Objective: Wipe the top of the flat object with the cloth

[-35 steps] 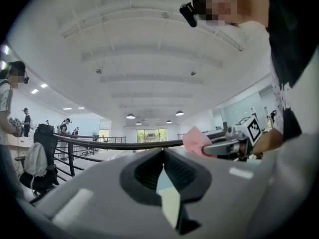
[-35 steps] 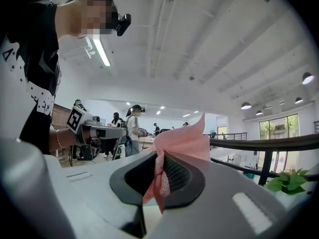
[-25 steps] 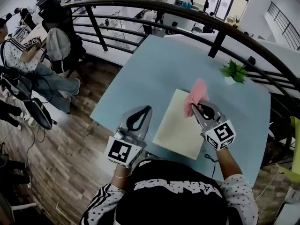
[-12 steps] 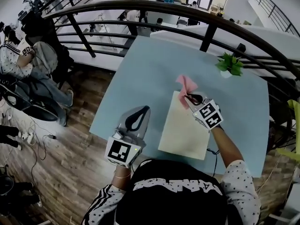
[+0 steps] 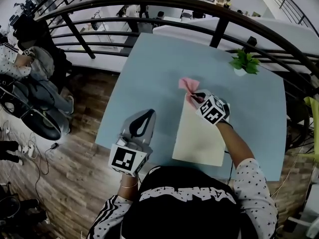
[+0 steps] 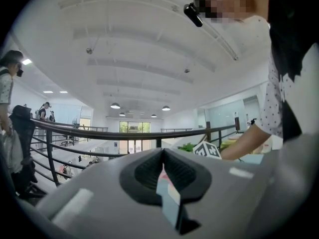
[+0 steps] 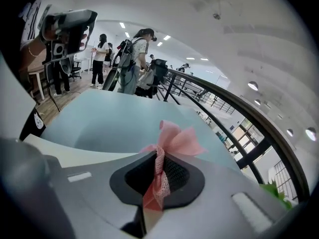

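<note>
Open upper-floor office behind a dark curved railing [image 5: 149, 6], wood floor [image 5: 75, 153] at lower left, pale blue table [image 5: 149, 73] set against the rail. Flat on the table toward its near right side, a cream rectangular board [image 5: 199, 133]. At the board's far left corner, a pink cloth [image 5: 187, 85], bunched and fanned out past the edge over the blue tabletop. Pinched at its middle by the right gripper [image 5: 195, 95], jaws closed on the fabric, a twisted strip of it running down between the pads. Gripper low over that far corner, marker cube turned upward, dotted sleeve [image 5: 254, 183] reaching in along the board's right side. Well apart from the board, the left gripper [image 5: 147, 113], held above the table's near left edge, jaws together with nothing between them, pointing toward the rail. Near the table's far right, a small green potted plant [image 5: 245, 62], apart from the board. Beyond the floor at far left, a seated person [image 5: 22, 66]
</note>
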